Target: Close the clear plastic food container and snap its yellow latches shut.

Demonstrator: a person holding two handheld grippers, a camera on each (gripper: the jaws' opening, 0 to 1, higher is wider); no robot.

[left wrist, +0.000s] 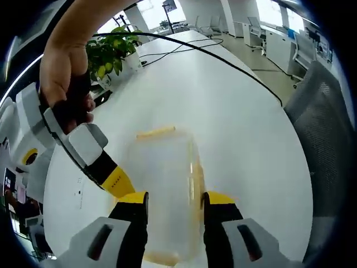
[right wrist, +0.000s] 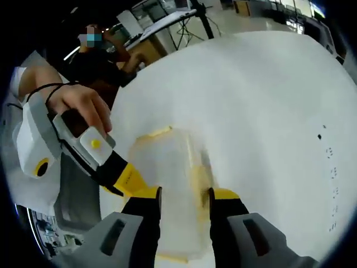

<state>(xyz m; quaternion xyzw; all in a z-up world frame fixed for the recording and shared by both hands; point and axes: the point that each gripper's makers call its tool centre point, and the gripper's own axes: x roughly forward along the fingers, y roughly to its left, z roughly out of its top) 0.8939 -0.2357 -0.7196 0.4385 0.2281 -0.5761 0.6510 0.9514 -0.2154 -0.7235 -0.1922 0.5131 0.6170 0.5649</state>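
Note:
A clear plastic container (left wrist: 167, 167) with its lid on lies on the white table (left wrist: 240, 128). Yellow latches show at its far end (left wrist: 156, 133), along its right side (left wrist: 195, 181) and at its near end. My left gripper (left wrist: 175, 205) hovers over the lid, jaws a narrow gap apart, gripping nothing I can see. The right gripper's yellow tip (left wrist: 116, 180) reaches the container's left side, held by a hand. In the right gripper view the same container (right wrist: 167, 167) lies under my right gripper (right wrist: 185, 200), jaws likewise parted. The left gripper's tip (right wrist: 129, 178) touches its left edge.
A potted plant (left wrist: 111, 53) stands at the table's far left, and a black cable (left wrist: 223, 60) runs across the table. A grey office chair (left wrist: 329, 123) stands at the right. A person (right wrist: 103, 53) sits beyond the table's edge.

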